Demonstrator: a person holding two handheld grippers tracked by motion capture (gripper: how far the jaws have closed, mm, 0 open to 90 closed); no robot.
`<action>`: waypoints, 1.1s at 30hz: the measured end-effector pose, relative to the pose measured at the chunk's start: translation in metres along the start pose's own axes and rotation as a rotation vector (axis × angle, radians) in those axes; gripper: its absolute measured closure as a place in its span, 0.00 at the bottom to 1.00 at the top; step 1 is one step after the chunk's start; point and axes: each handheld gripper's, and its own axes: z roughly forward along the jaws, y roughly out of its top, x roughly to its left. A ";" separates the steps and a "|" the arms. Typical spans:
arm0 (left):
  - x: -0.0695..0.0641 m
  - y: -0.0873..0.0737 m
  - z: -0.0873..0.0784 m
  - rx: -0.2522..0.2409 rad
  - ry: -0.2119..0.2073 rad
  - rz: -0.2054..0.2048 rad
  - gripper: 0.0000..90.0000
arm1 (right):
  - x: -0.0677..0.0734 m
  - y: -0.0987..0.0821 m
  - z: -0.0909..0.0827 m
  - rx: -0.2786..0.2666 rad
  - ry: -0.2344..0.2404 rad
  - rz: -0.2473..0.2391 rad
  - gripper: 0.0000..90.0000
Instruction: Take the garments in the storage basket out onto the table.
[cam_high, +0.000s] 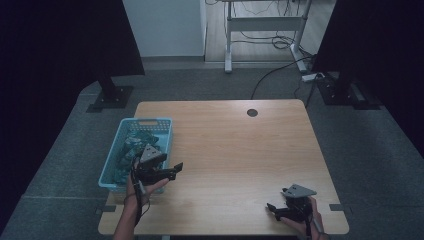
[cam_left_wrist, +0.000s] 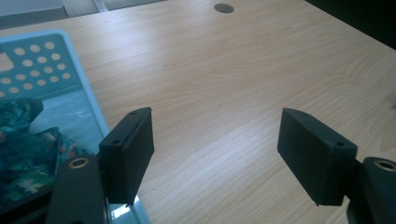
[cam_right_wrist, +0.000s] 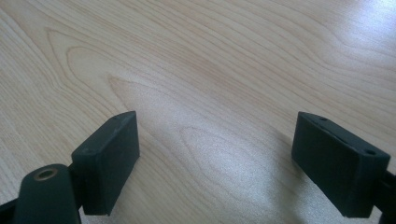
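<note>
High view showed the left gripper (cam_high: 167, 172), jaws released, at the light-blue perforated plastic basket's (cam_high: 113, 150) four o'clock; it risked snagging the rim while reaching the green patterned cloth (cam_high: 131, 147).

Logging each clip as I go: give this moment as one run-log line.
left gripper: open, empty, beside blue basket of patterned cloth | right gripper: open, empty, over bare wooden table | nothing grasped
</note>
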 end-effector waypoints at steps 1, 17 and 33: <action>0.001 0.000 0.000 -0.001 0.002 -0.004 0.30 | 0.000 0.000 0.000 0.000 0.000 0.000 0.17; 0.008 -0.001 -0.009 0.012 0.035 0.004 0.28 | 0.000 0.000 0.000 0.000 0.000 0.000 0.17; 0.033 -0.002 -0.016 0.014 0.119 -0.041 0.27 | 0.000 0.000 0.000 0.000 0.000 0.001 0.17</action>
